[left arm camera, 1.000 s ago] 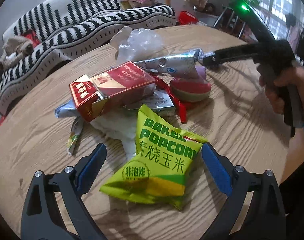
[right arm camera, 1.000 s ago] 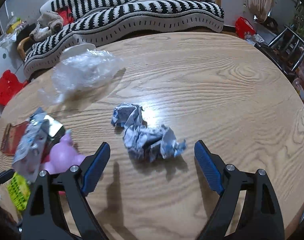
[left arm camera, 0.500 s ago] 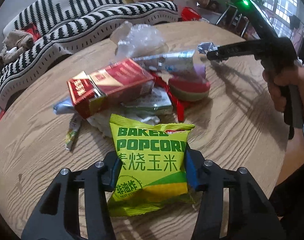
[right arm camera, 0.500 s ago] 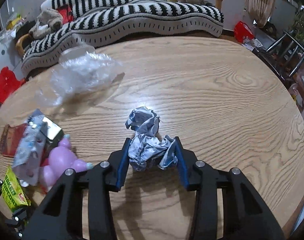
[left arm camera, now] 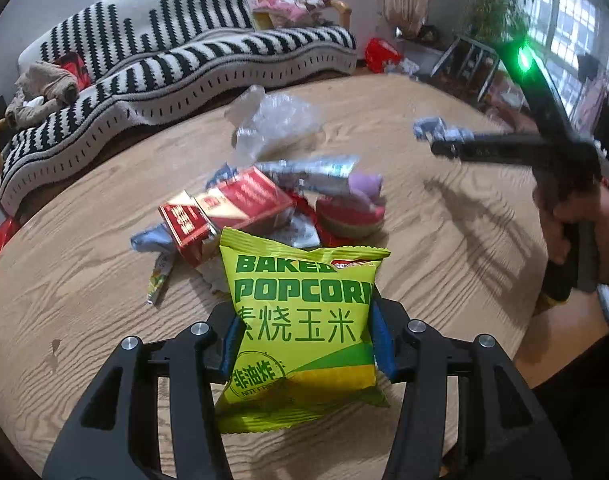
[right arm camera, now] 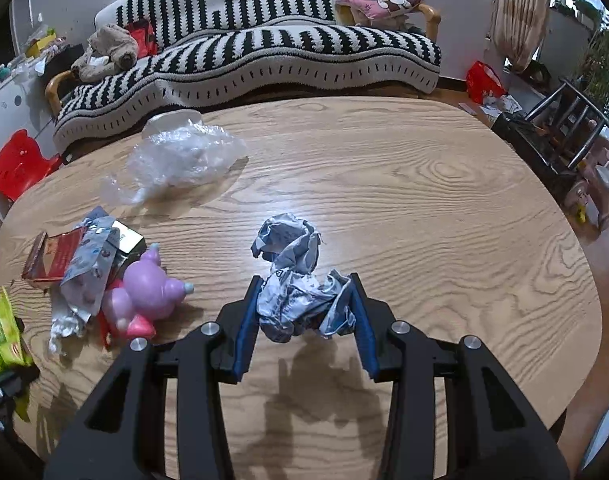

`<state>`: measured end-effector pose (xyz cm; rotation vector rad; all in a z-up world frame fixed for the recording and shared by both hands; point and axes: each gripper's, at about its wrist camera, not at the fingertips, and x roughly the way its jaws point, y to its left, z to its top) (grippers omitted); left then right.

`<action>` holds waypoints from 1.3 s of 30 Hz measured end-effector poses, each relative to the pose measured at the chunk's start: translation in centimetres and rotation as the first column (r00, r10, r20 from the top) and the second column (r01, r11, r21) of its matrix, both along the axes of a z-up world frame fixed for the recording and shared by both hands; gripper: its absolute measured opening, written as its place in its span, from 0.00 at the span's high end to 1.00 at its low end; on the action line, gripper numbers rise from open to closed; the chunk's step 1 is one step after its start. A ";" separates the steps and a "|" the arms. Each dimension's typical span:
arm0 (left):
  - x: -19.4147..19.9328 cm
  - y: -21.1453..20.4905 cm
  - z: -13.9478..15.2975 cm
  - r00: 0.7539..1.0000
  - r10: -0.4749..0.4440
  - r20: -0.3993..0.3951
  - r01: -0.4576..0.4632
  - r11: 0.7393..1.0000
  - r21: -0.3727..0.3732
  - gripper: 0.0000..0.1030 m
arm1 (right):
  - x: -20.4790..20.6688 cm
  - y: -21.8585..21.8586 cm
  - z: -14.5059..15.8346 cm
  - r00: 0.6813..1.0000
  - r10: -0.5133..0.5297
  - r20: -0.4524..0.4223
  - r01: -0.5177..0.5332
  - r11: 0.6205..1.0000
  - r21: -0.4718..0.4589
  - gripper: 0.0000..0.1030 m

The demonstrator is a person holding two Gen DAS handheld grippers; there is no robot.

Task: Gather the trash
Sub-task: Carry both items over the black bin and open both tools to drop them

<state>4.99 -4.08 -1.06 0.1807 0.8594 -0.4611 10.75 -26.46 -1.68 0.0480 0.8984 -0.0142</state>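
Note:
My left gripper (left arm camera: 306, 336) is shut on a green popcorn bag (left arm camera: 304, 320) and holds it above the wooden table (left arm camera: 84, 280). My right gripper (right arm camera: 304, 312) is shut on a crumpled silver-blue wrapper (right arm camera: 296, 280), lifted off the table; it also shows in the left wrist view (left arm camera: 436, 130). On the table lie a red carton (left arm camera: 224, 212), a silver foil wrapper (left arm camera: 316, 172), a pink and purple toy (right arm camera: 144, 296) and a clear plastic bag (right arm camera: 180, 156).
A striped sofa (right arm camera: 264, 52) stands behind the table. A red stool (right arm camera: 18, 160) is at the left. A metal chair (right arm camera: 564, 128) is at the right. A small sachet (left arm camera: 158, 280) lies left of the pile.
Both grippers closed from open, the left on the popcorn bag and the right on the crumpled wrapper, and both have lifted their items off the table.

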 end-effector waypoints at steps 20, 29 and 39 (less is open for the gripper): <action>-1.4 -24.9 1.2 0.965 -0.259 0.047 0.263 0.954 -0.147 0.51 | -16.8 -19.3 1.4 0.935 -0.355 0.004 0.353 0.932 0.075 0.59; -7.6 -39.1 -2.0 0.861 -0.508 -0.016 0.494 0.845 -0.204 0.51 | -26.5 -31.7 -1.5 0.761 -0.643 -0.080 0.647 0.747 0.151 0.59; -10.8 -48.9 -8.2 0.767 -0.625 -0.141 0.597 0.777 -0.198 0.51 | -30.5 -38.9 -5.8 0.640 -0.742 -0.200 0.767 0.605 0.212 0.59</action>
